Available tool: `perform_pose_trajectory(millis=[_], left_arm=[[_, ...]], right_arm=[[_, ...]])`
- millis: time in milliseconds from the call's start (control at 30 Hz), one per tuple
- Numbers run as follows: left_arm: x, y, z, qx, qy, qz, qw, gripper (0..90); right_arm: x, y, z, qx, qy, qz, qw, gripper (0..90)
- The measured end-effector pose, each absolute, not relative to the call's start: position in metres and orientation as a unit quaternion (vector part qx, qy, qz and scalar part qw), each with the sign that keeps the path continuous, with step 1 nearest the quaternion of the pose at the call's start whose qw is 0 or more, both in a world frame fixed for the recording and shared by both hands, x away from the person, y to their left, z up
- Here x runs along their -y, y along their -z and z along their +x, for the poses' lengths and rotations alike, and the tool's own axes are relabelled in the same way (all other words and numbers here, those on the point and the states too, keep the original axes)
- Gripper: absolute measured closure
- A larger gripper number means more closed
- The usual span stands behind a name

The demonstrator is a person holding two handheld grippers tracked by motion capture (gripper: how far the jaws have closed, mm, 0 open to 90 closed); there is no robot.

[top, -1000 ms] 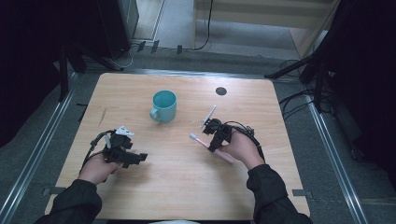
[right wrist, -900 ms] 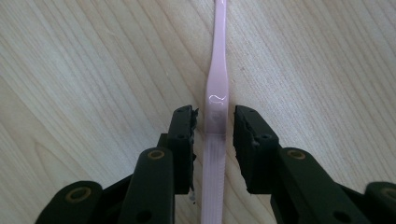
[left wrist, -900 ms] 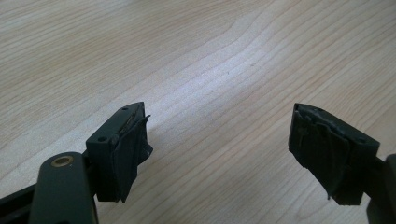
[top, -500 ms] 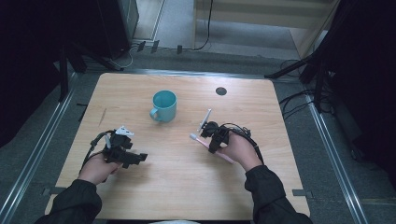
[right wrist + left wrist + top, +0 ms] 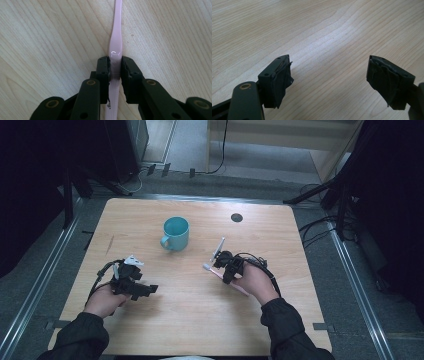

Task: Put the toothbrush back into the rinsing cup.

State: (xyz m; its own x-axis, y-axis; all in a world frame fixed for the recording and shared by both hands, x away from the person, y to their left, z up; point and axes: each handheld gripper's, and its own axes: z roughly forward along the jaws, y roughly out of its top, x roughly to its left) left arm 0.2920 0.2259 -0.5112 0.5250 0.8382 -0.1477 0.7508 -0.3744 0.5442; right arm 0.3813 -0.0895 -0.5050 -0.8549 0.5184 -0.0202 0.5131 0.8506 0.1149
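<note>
The right gripper (image 5: 115,72) has just been closing, and its fingers (image 5: 103,75) now clamp the handle of the pink toothbrush (image 5: 115,47), which lies flat on the counter (image 5: 280,240) and runs on ahead of them; the grasp looks made, so the next move is probably a clean lift. The left gripper (image 5: 329,82) rests with its fingers wide apart and nothing between them. The teal mug (image 5: 176,233) stands beyond the toothbrush's far end, with bare wood all round and every edge well off.

Lab-like room: wooden table (image 5: 190,310), floor cables (image 5: 320,227), metal rails (image 5: 40,285).
</note>
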Motion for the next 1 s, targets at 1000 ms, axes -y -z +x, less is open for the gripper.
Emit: perform_pose_trajectory(millis=[1000], left_arm=[[-0.2269,0.5108,0.2926,-0.481,-0.074,0.825,0.287,19.6]], right_arm=[[0.0935,0.5014,0.3824,-0.961,-0.061,0.271,0.013,78.8]])
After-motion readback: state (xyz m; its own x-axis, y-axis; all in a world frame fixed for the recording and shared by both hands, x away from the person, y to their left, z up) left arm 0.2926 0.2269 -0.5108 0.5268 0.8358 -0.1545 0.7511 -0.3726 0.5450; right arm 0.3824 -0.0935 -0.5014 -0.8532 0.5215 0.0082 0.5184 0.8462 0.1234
